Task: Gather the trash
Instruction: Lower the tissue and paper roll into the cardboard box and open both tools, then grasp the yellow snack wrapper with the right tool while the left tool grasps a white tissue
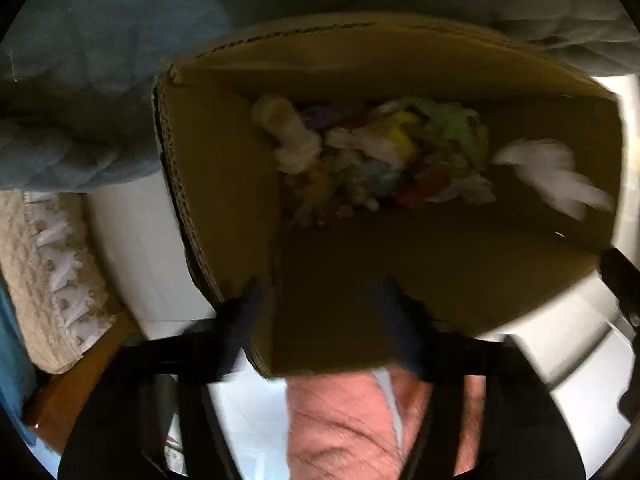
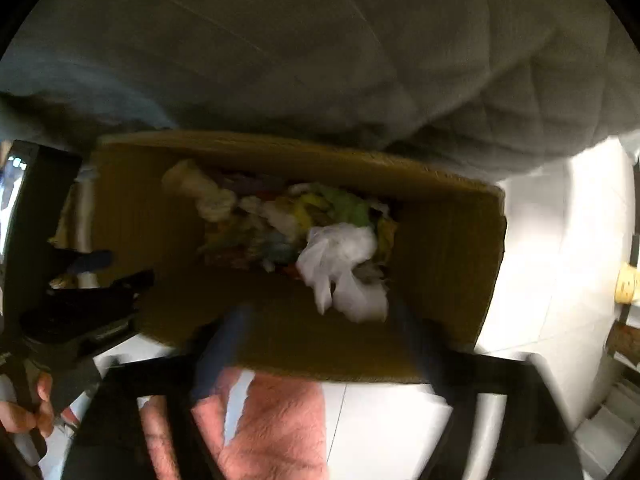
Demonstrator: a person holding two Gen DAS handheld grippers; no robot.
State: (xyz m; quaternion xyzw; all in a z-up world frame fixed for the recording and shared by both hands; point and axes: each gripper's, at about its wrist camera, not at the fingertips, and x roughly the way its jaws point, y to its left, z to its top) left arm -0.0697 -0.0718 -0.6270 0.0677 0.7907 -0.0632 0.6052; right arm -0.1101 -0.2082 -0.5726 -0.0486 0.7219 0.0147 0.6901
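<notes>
Two grippers work one brown corrugated cardboard box [image 1: 224,184], open side up, standing on a pale tiled floor [image 2: 536,248] w/ a grey-blue quilted bedspread [image 2: 320,60] hanging just behind it at 12 o'clock.

Left gripper [image 1: 316,320]: fingers spread apart, one outside the box's left wall at 7 o'clock, the other over the near wall at 6. They straddle the box corner but whether they pinch the card can't be told; motion blur hides contact. Judged reason: the left hand steadies the box near its rim so it doesn't slide or tip while stuff drops in.

Right gripper [image 2: 320,344]: jaws wide apart, nothing between them, hovering just over the near wall. A crumpled white tissue or plastic wad [image 2: 344,264] sits right ahead of the fingers, inside the box at approx 1 o'clock from the gripper, smeared as if in motion. Judgement: it's been let go and is dropping onto the heap; the spread jaws fit a release.

Task's thing, i.e. the trash: a mixed heap of coloured scraps [image 1: 384,156] (yellow, green, white, red bits, plus a cream crumpled lump at its 10 o'clock end) lies at the box bottom. White wad is at the heap's right end, in left view at 3 o'clock [image 1: 552,176].

Near the left gripper, at 8 o'clock on the floor, a cream lace-edged cloth [image 1: 52,264] lies beside the box, apart from it.
</notes>
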